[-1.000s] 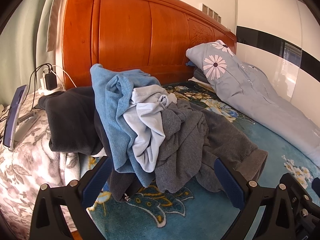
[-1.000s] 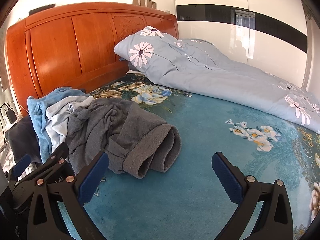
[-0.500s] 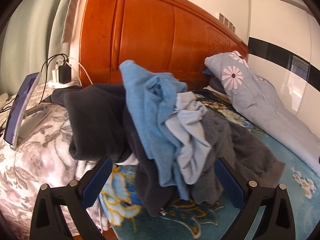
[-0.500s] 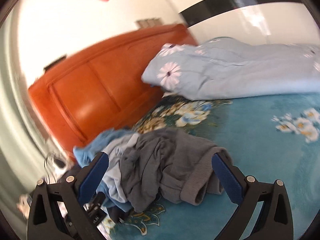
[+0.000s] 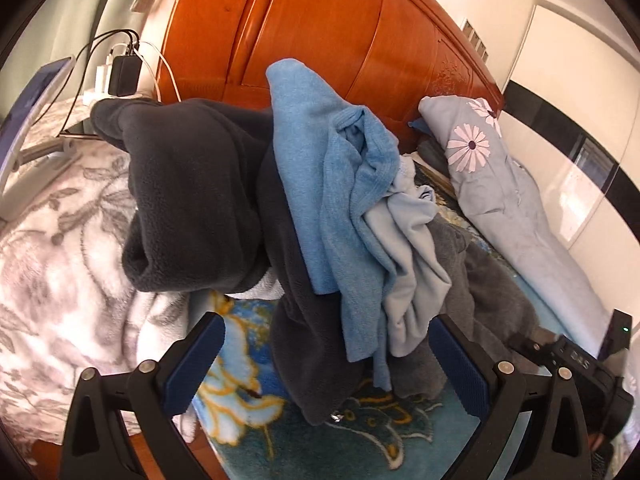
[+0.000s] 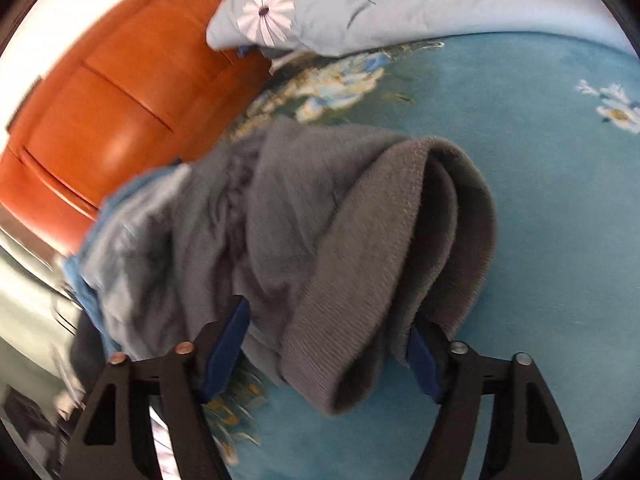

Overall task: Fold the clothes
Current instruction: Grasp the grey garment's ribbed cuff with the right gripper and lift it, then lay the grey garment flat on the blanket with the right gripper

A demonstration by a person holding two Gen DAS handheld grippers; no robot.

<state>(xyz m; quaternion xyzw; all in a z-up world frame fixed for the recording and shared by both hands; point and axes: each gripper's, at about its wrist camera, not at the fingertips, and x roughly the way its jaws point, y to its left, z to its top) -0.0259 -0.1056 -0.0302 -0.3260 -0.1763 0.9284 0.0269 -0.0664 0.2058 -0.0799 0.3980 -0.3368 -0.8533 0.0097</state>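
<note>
A heap of clothes lies on the teal flowered bed cover (image 5: 360, 436): a dark fleece garment (image 5: 192, 200), a blue towel-like top (image 5: 332, 184), a pale blue piece (image 5: 412, 240) and a grey sweater (image 6: 352, 216). My left gripper (image 5: 324, 364) is open, its blue pads at either side of the hanging dark and blue cloth. My right gripper (image 6: 328, 344) is open with the grey sweater's ribbed cuff between its fingers; the view is blurred. The right gripper's body also shows in the left wrist view (image 5: 576, 364) at lower right.
An orange wooden headboard (image 5: 320, 40) stands behind the heap. A light blue duvet with daisies (image 5: 500, 184) lies along the right side. A nightstand with chargers and cables (image 5: 120, 72) and a white flowered blanket (image 5: 60, 260) are at the left.
The left gripper moved closer to the heap and turned left. The right gripper swung down and in, so the grey sweater's cuff now sits between its open fingers.
</note>
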